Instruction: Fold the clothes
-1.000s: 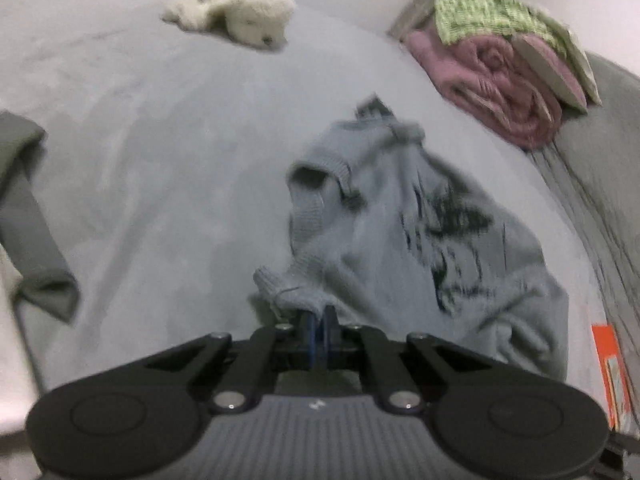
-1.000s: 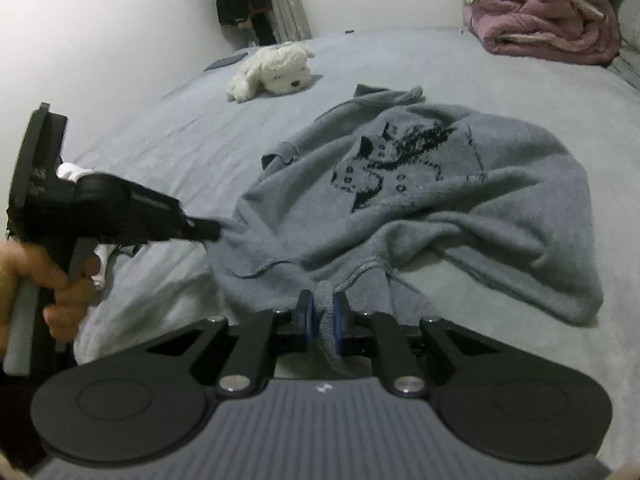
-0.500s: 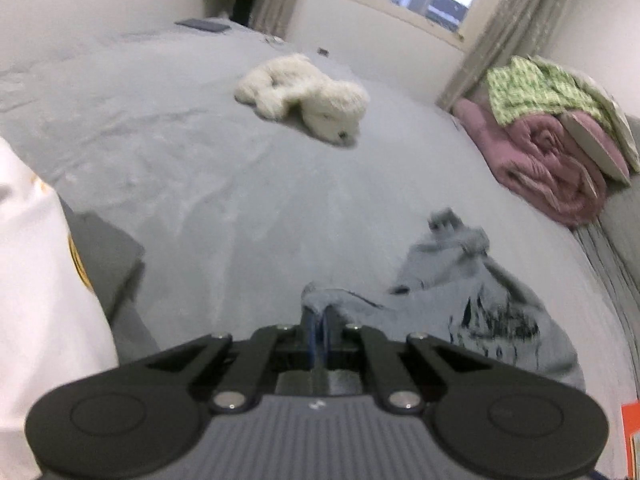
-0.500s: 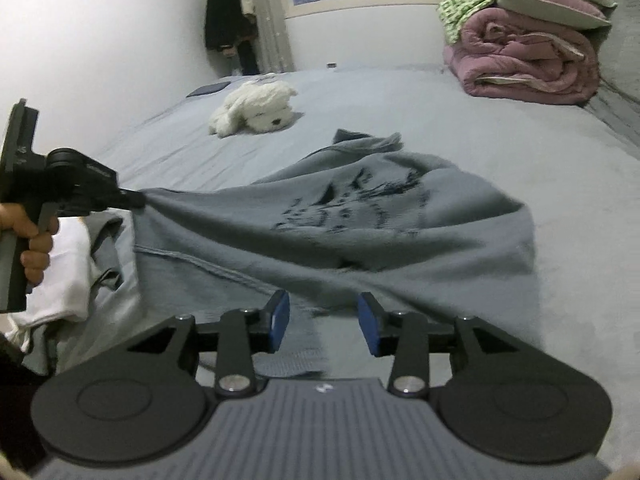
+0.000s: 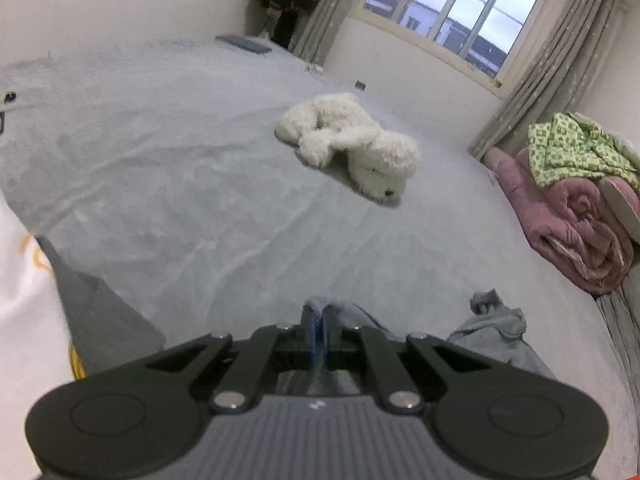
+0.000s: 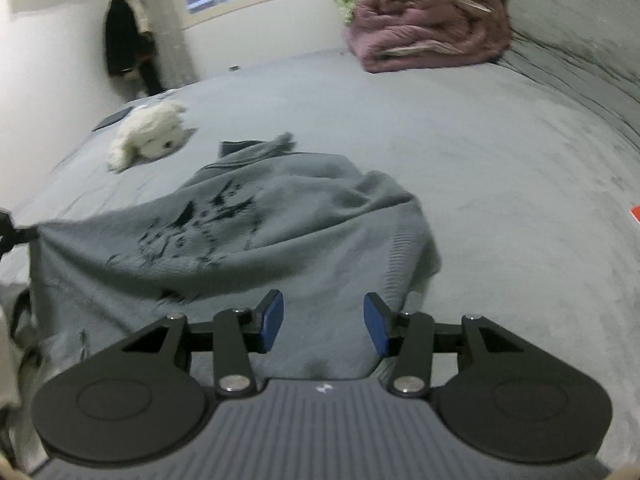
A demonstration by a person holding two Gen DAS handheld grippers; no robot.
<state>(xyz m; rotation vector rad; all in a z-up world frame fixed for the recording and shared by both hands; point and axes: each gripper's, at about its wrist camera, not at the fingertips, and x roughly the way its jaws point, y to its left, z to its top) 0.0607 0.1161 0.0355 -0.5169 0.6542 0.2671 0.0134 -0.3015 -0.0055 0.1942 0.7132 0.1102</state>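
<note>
Left gripper point(image 5: 319, 322): blue pads pressed together, pinching an edge of the grey sweater point(image 6: 248, 236). Small fold of grey knit poking up between the pad tips in the left wrist view; more of the same fabric bunched just right of the gripper body, a crumpled cuff or collar bit sticking up there.

Right gripper point(image 6: 323, 322): pads wide apart, nothing between them. Hovering low over the near hem of the sweater; contact with the cloth not readable from this angle.

Sweater location: spread across the grey bed point(image 6: 500, 168), roughly centre of the right wrist view, dark cat-like print facing up. Left corner lifted and pulled taut toward the frame edge, where a sliver of the left gripper's dark tip just shows. Right side slumped in loose folds on the bedcover. Far end trailing toward the white plush toy point(image 6: 146, 134), not touching it.

Other stuff on the bed:
- Plush toy lying on its side, well apart from both grippers.
- Rolled pink quilt point(image 6: 428, 28) at the far end near the wall, green patterned cloth point(image 5: 576, 152) on top.
- White garment with a yellow mark point(image 5: 24, 304) at the left edge of the left wrist view, darker grey cloth point(image 5: 96, 320) just beside it.
- Orange-red item point(image 6: 635, 213) clipped at the right edge, identity unclear.

Window point(image 5: 448, 20) and curtains behind. Both views motion-blurred.
</note>
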